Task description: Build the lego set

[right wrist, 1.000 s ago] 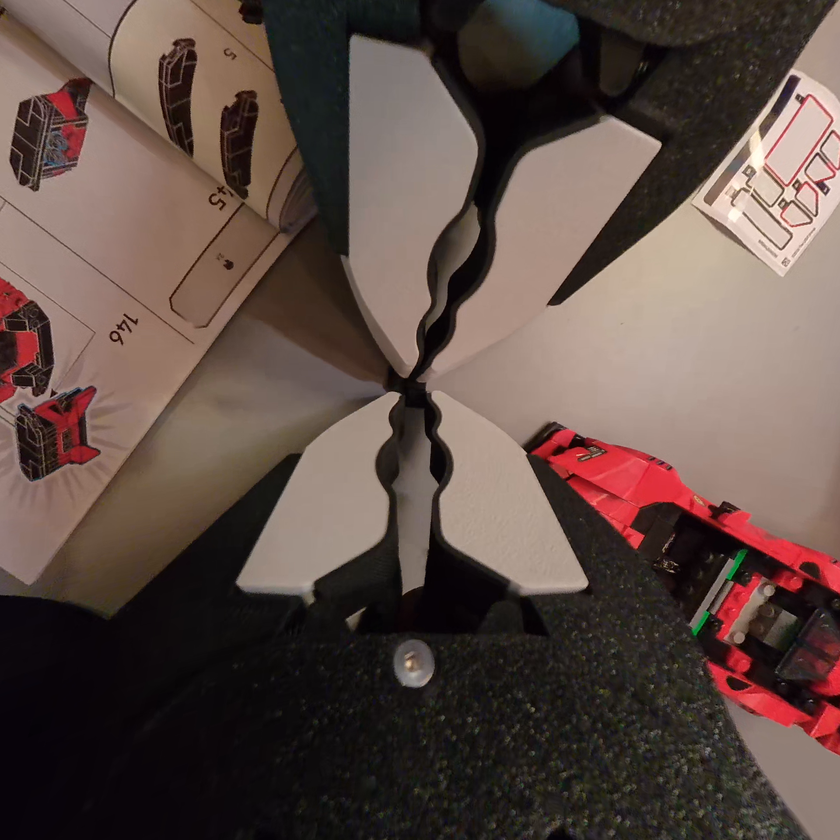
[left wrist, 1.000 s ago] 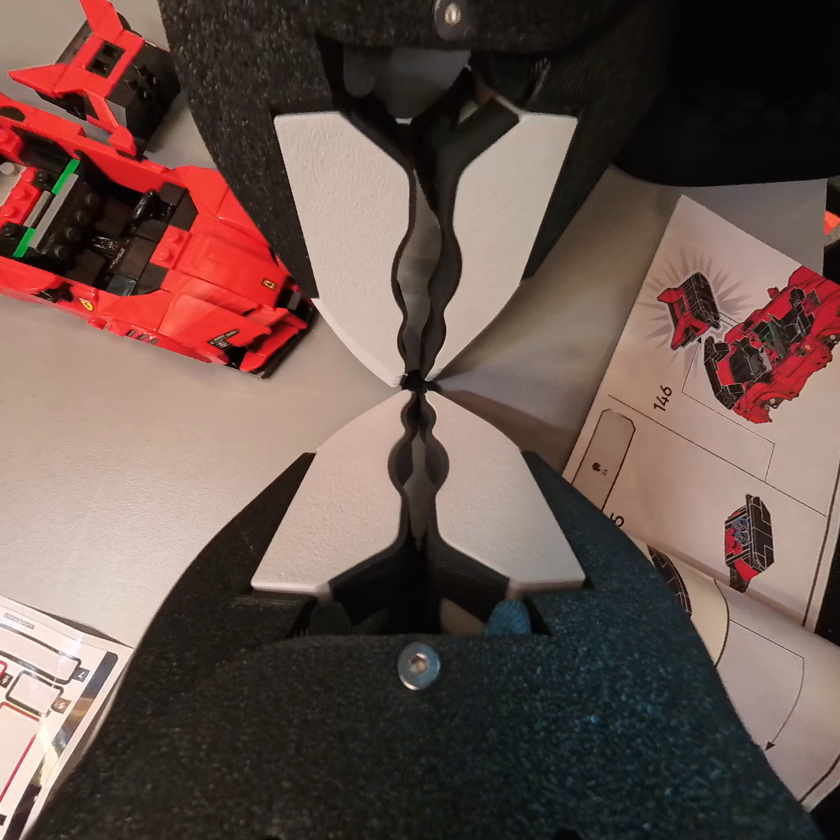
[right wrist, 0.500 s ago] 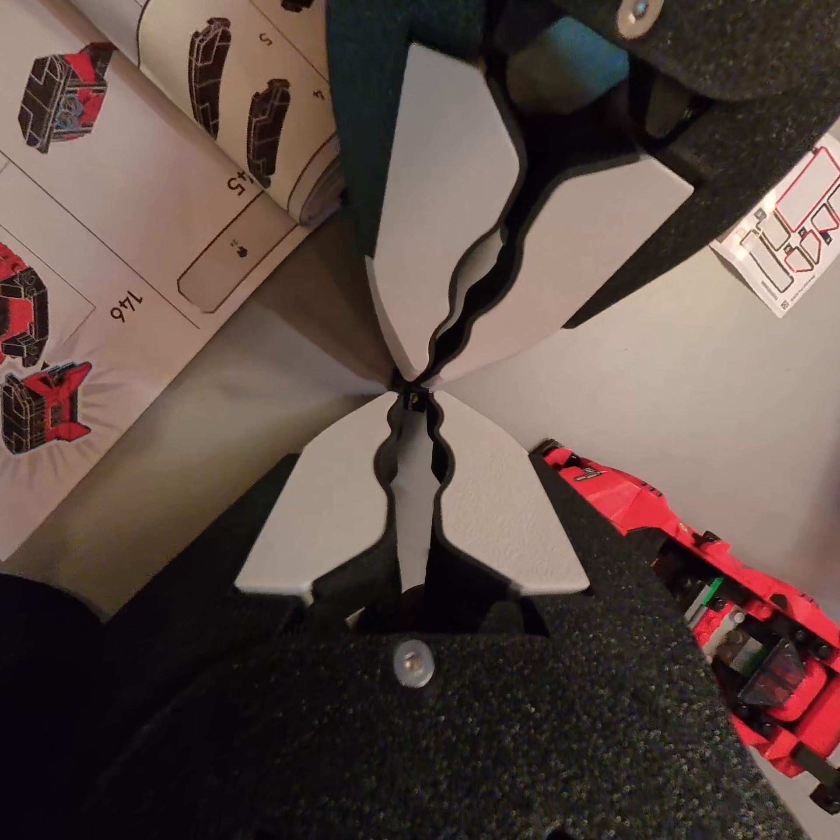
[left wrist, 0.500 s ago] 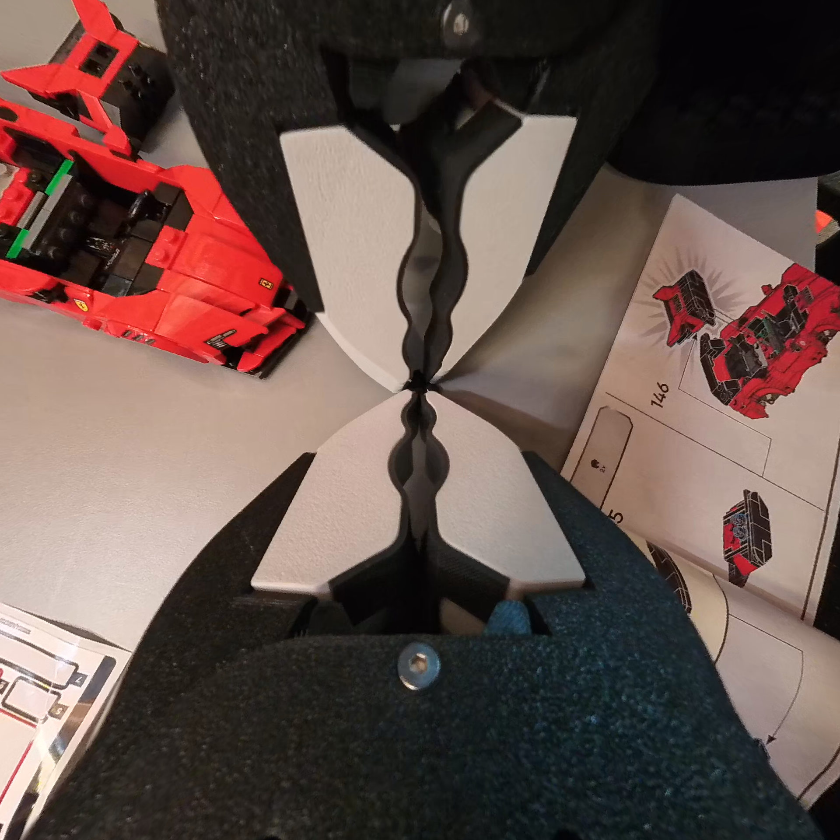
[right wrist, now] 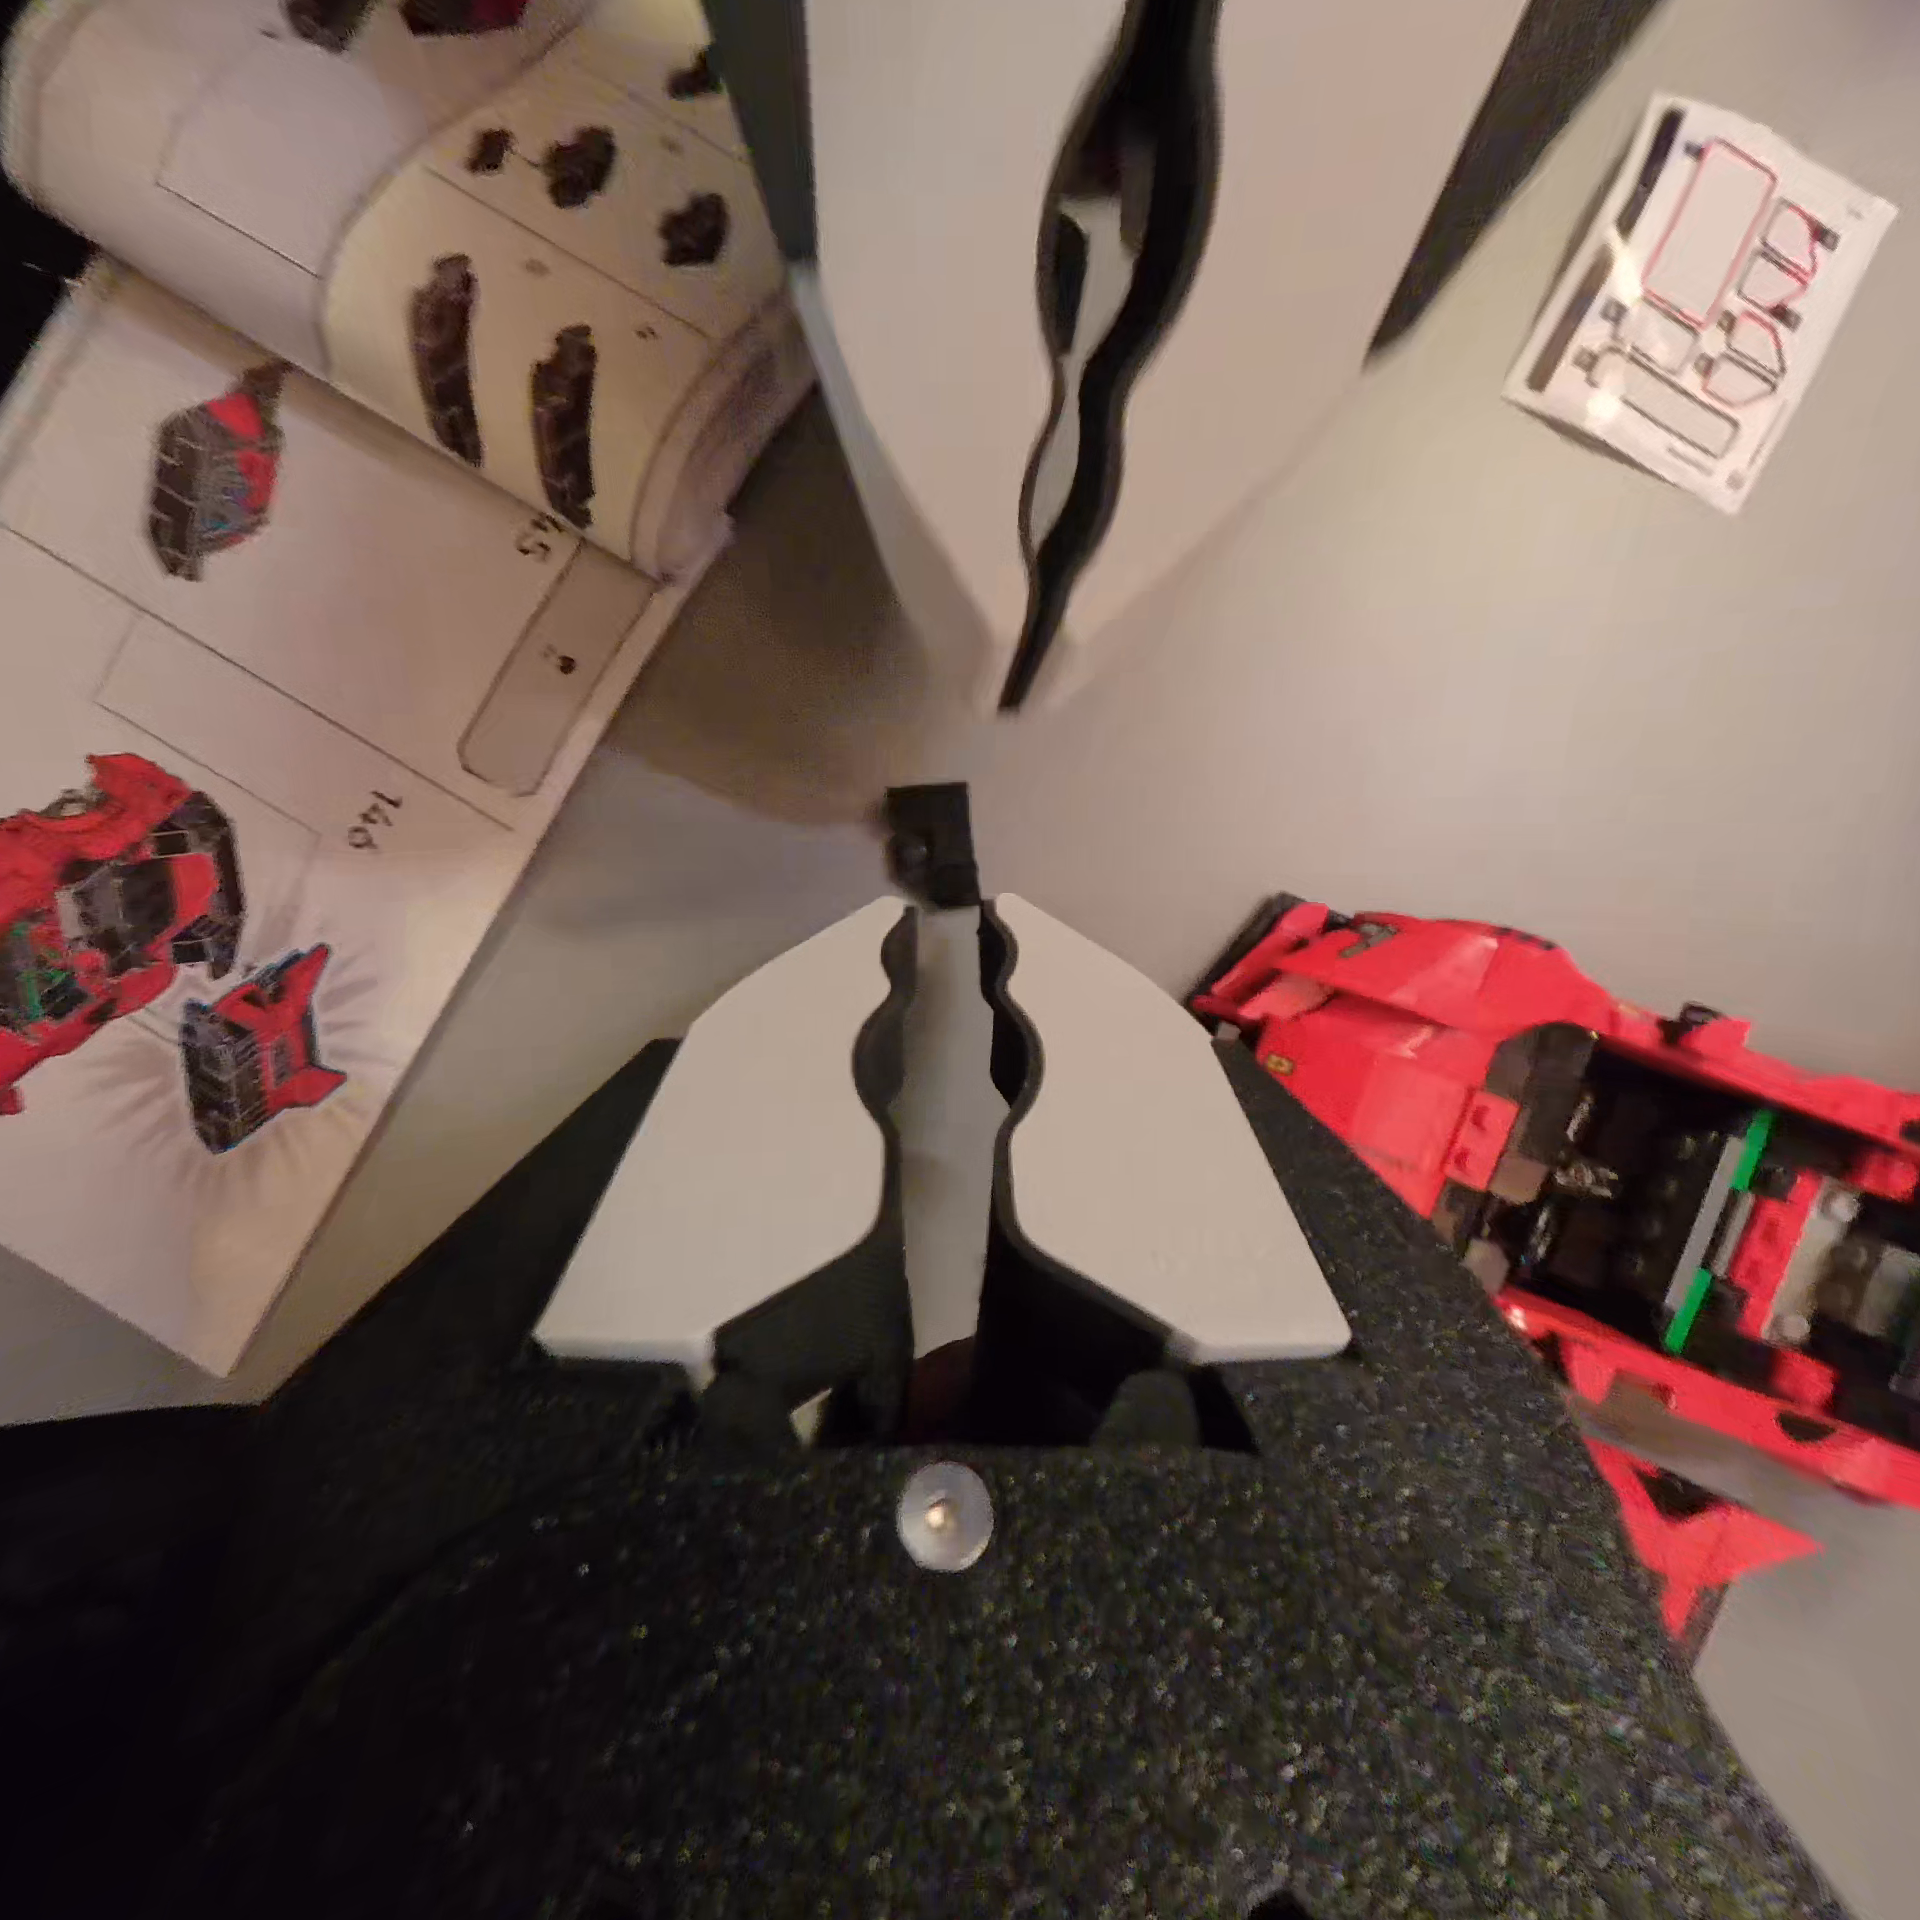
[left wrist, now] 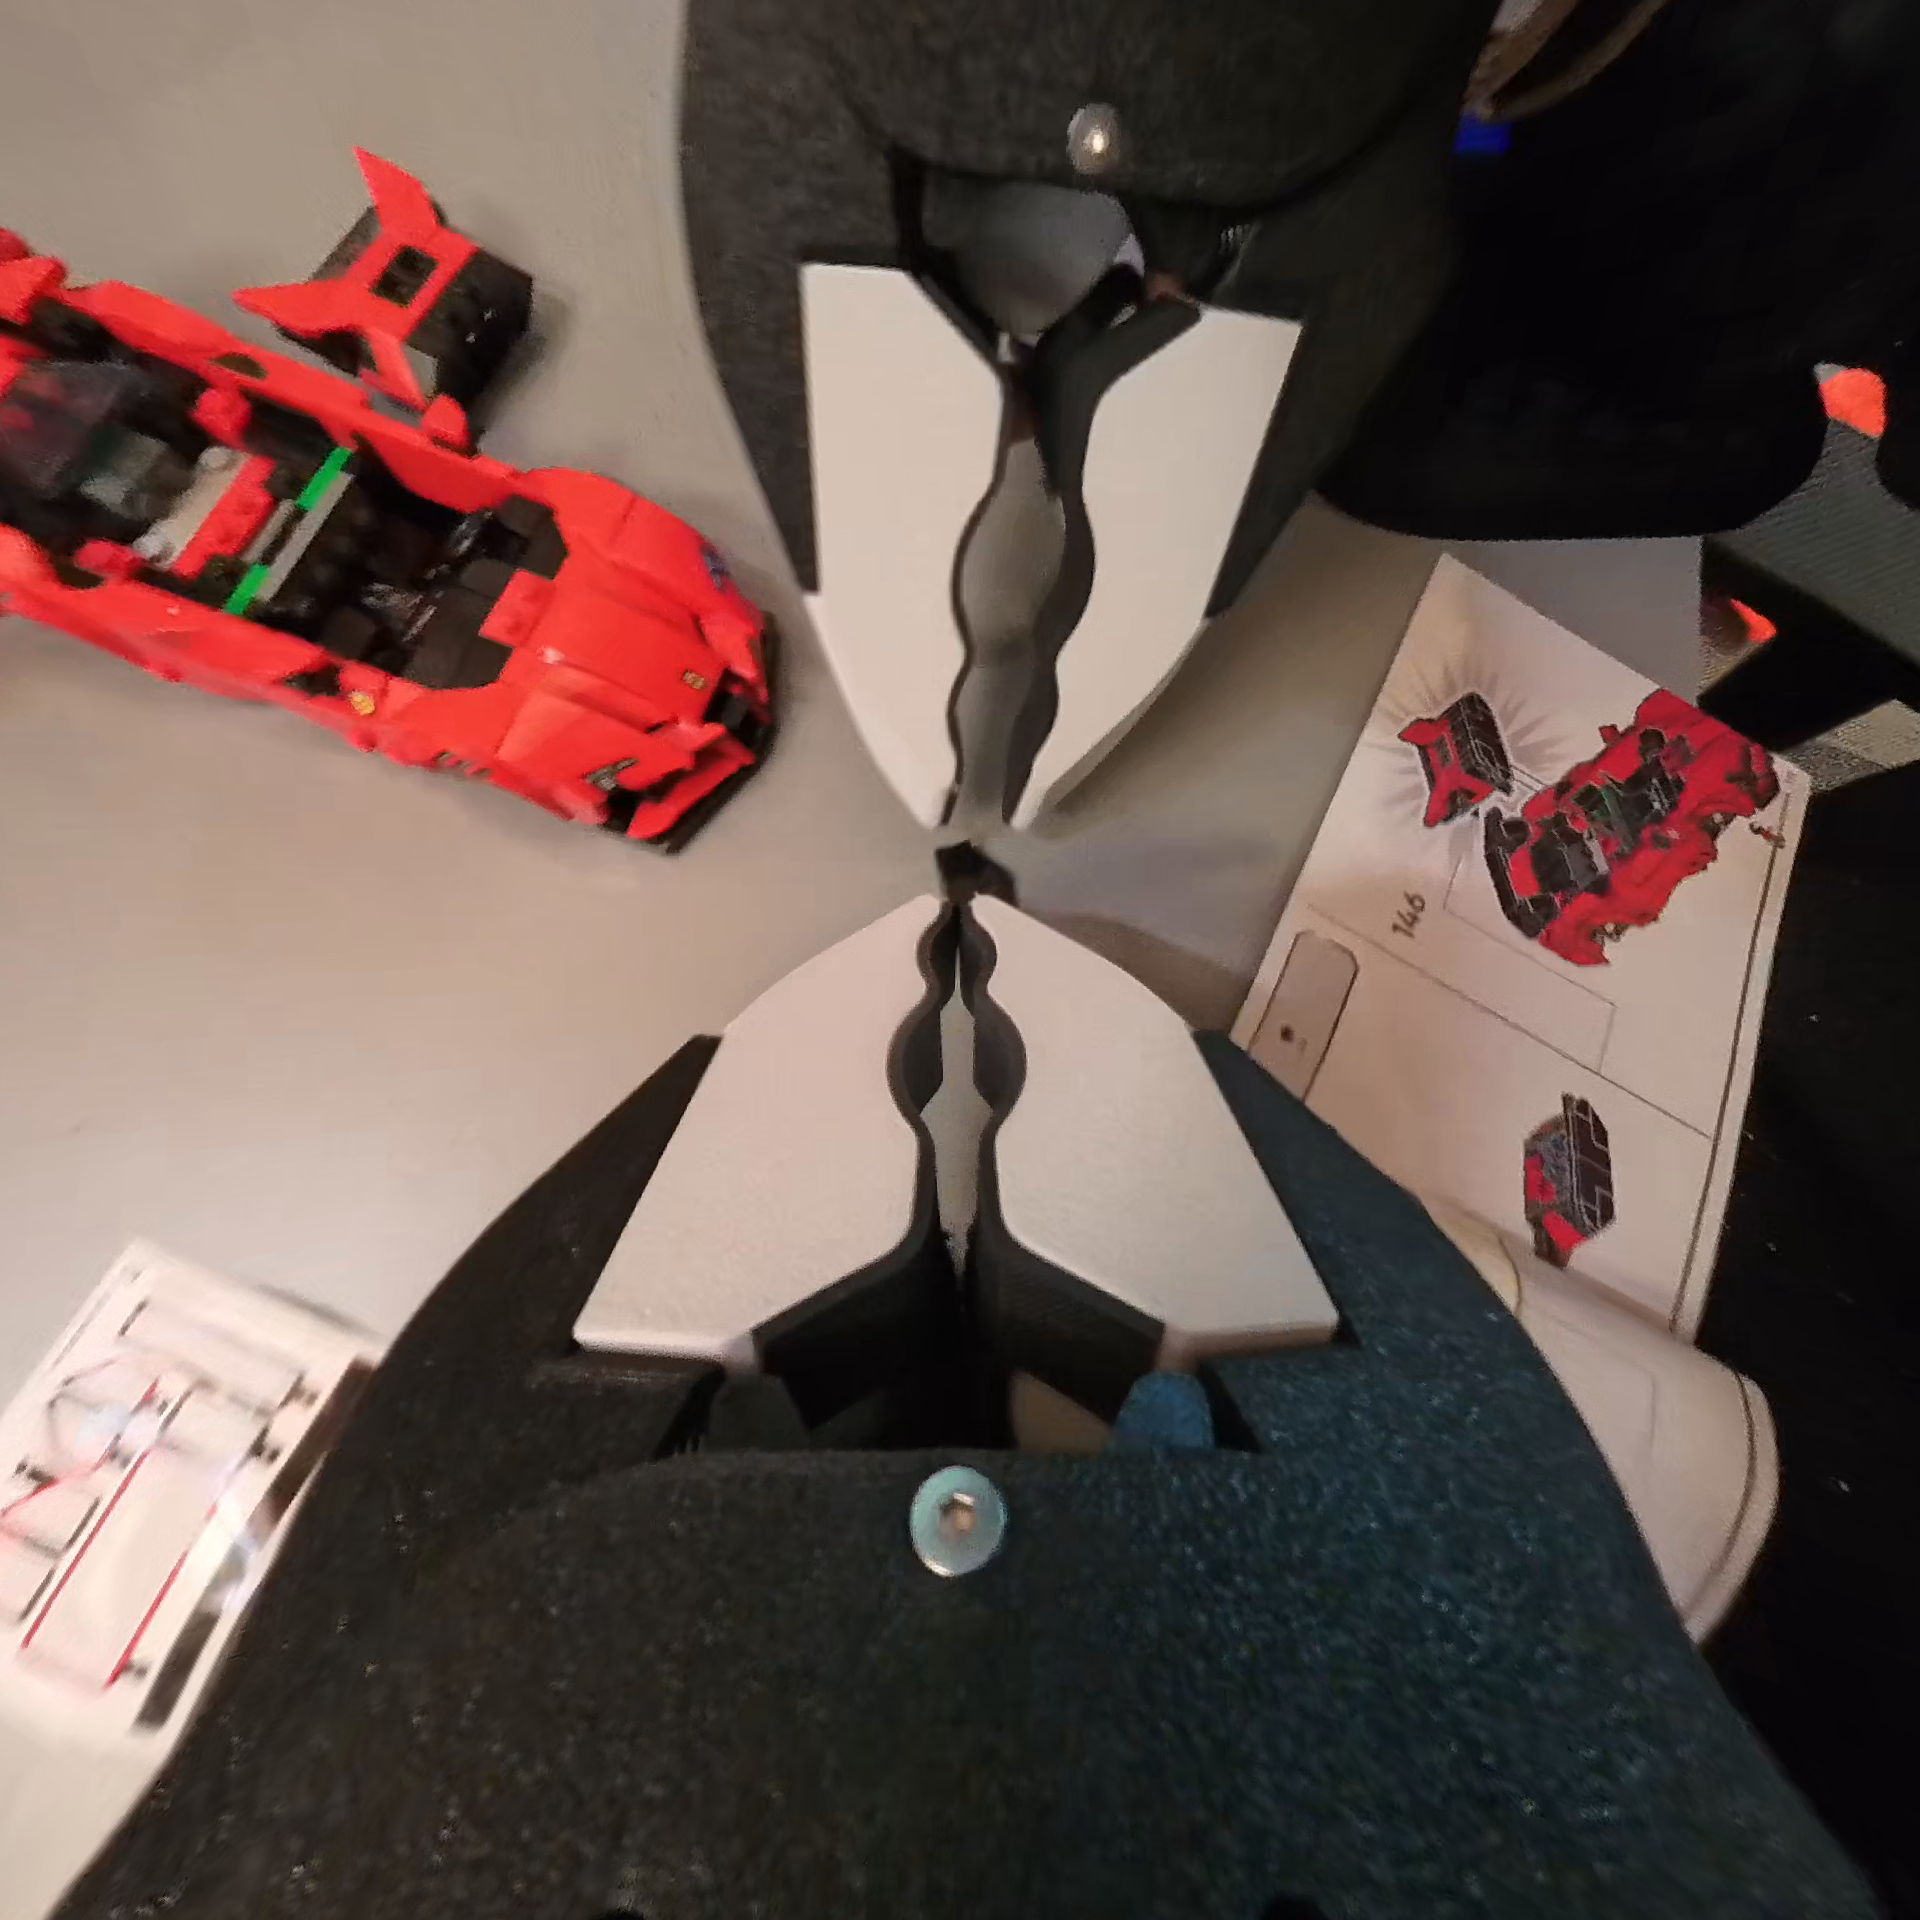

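A small black lego piece (right wrist: 932,842) sticks out of the tips of my right gripper (right wrist: 951,906), which is shut on it above the grey table. My left gripper (left wrist: 958,906) is shut and holds nothing. It faces the right gripper tip to tip and stands a short gap away from the piece, as the right wrist view (right wrist: 1013,696) shows. In the left wrist view the piece (left wrist: 971,871) sits at the right gripper's tips (left wrist: 977,821). The red lego car (left wrist: 416,582) lies on the table with its black inside open; it also shows in the right wrist view (right wrist: 1558,1143).
A separate red and black wing block (left wrist: 416,301) lies beside the car's far side. An open instruction booklet (left wrist: 1507,987) lies at the table's edge on the other side of the grippers. A sticker sheet (right wrist: 1704,312) lies on the grey table (left wrist: 312,1039).
The two grippers met tip to tip on the black piece; now they have drawn apart. The piece has stayed in the right gripper and the left has come off it.
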